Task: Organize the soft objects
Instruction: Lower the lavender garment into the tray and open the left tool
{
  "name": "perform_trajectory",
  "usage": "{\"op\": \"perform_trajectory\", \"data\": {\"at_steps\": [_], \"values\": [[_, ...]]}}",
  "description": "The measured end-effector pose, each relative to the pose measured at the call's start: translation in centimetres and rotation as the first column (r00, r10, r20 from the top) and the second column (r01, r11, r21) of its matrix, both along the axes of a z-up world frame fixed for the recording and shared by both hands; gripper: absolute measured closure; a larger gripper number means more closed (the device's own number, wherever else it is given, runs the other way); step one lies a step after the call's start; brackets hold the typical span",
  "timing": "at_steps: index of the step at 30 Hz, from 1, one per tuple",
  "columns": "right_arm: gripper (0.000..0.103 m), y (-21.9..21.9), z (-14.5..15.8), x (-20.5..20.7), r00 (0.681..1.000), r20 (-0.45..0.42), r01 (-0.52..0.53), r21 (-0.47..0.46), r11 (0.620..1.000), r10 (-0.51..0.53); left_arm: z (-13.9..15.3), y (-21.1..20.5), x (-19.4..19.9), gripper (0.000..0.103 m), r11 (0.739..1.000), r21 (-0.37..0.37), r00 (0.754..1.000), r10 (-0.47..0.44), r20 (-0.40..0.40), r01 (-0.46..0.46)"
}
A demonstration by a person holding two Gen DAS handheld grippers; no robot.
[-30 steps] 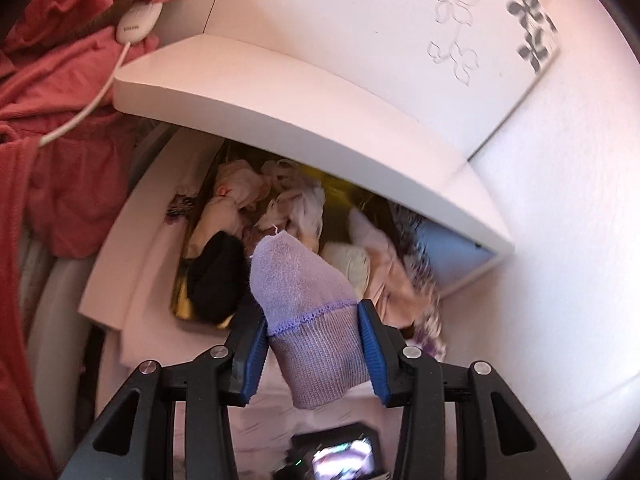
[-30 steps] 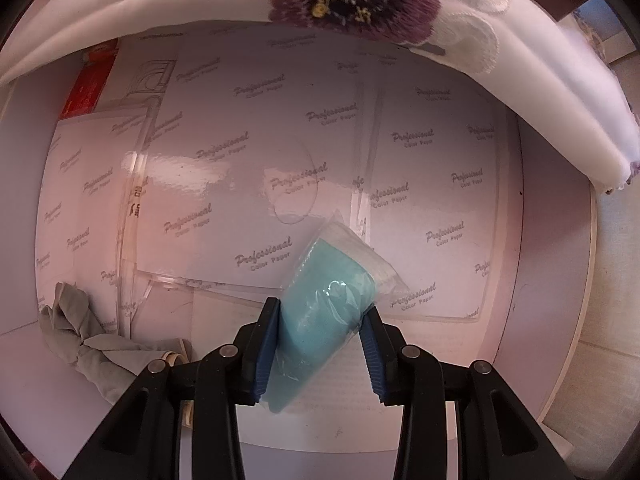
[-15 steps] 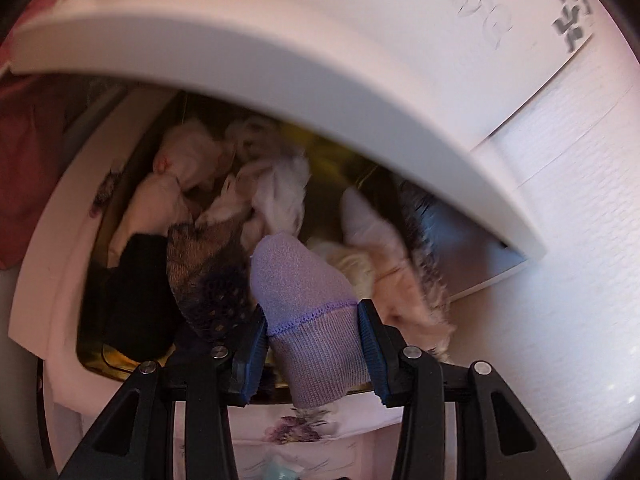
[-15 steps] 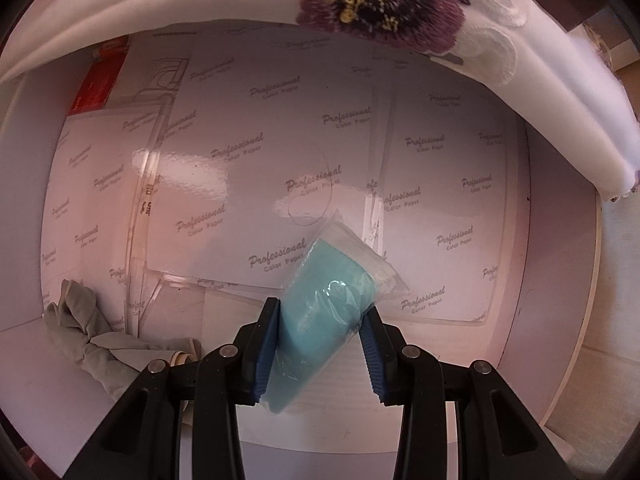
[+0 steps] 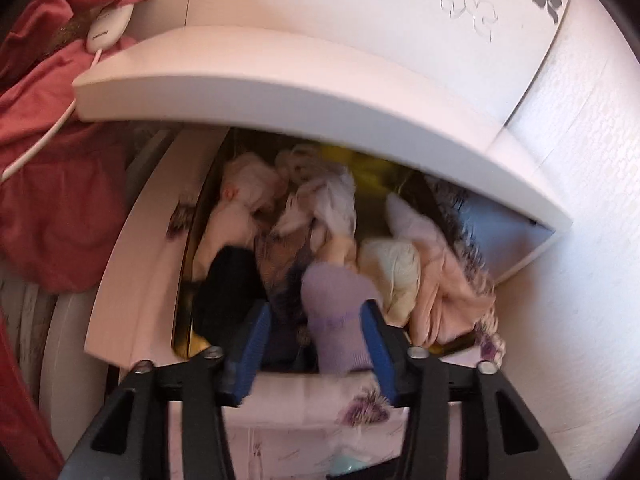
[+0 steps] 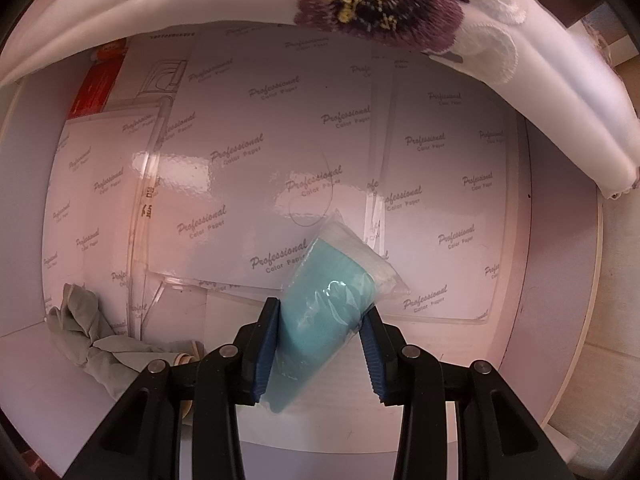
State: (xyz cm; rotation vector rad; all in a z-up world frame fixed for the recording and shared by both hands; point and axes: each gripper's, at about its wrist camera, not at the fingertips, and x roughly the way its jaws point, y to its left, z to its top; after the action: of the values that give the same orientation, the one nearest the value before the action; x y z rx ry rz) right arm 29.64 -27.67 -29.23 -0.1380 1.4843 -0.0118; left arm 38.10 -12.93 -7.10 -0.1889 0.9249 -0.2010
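Lilac sock [image 5: 336, 316] motion-blurred against one pad of left tongs [image 5: 316, 344].

Blurring the clothes [image 5: 320, 216] in the drawer [image 5: 132, 280] at mid-frame, leaving single pieces hard to tell apart. Hiding the drawer's back under the shelf [image 5: 280, 80]. Smearing the sock [image 5: 336, 292] at the left gripper [image 5: 315, 312], not showing whether both pads are pressing it. Cutting off the red cloth [image 5: 48, 184] and the cord [image 5: 48, 136] at the left edge.

In the right wrist view, hiding the packet's [image 6: 328, 280] lower end between the right gripper's [image 6: 320, 310] arms. Covering the tops of the printed sheets [image 6: 280, 140] with the flowered cloth [image 6: 200, 12], and cutting that cloth off at the upper right. Tucking part of the rag [image 6: 84, 328] behind the gripper at lower left.
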Motion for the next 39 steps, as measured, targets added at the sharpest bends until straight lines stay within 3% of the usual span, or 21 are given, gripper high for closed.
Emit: {"op": "perform_trajectory", "data": {"at_steps": [5, 12, 18, 39], "values": [[0.063, 0.0, 0.0, -0.2, 1.000, 0.002, 0.001, 0.002, 1.000, -0.001, -2.4, -1.0, 0.6, 0.064, 0.999, 0.039, 0.997, 0.010, -0.080, -0.007], [0.063, 0.2, 0.1, -0.2, 1.000, -0.001, -0.004, 0.001, 1.000, 0.004, -3.5, -1.9, 3.8, 0.063, 0.996, 0.082, 0.993, 0.027, -0.117, -0.017], [0.063, 0.2, 0.1, -0.2, 1.000, -0.001, -0.004, 0.002, 1.000, 0.004, -4.1, -1.6, 4.0, 0.060, 0.995, 0.095, 0.994, 0.031, -0.102, -0.022], [0.063, 0.4, 0.3, -0.2, 1.000, 0.001, -0.002, -0.009, 1.000, 0.002, -1.6, 0.7, -3.3, 0.059, 0.995, 0.098, 1.000, 0.002, -0.009, -0.001]]}}
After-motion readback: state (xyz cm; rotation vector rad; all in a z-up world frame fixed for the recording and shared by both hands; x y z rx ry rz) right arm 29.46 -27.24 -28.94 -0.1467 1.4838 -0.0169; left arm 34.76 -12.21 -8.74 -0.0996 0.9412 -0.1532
